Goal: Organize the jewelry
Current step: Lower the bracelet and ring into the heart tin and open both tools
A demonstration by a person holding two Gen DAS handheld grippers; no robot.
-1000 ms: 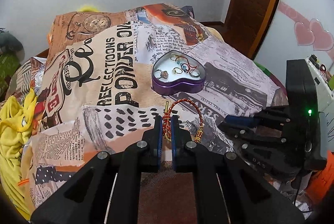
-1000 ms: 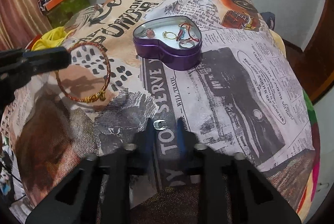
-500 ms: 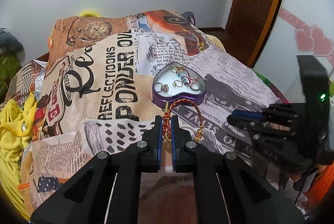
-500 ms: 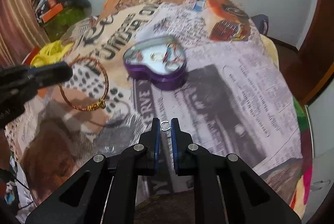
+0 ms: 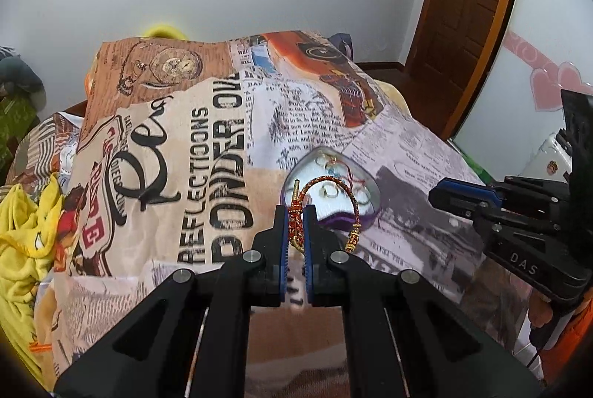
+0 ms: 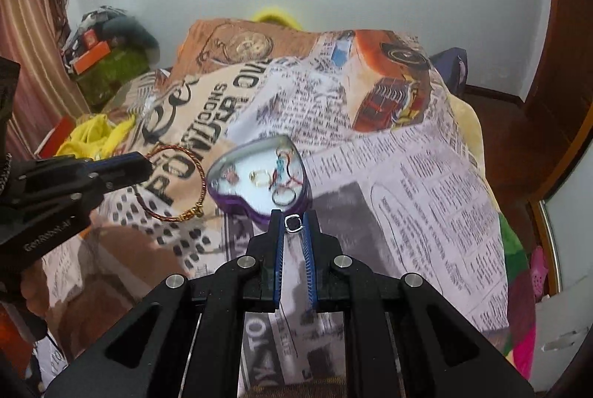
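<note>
One bangle [image 5: 335, 201], one ring [image 6: 292, 224] (both gripped)

Both views are evenly and brightly lit; edges are bent and vignetted by fisheye; slight motion blur is seen.

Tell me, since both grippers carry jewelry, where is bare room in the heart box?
The heart box floor is bare at its left lobe and along the near edge. The right lobe is crowded with rings and red cord. The bracelet and silver ring are both held above it.
</note>
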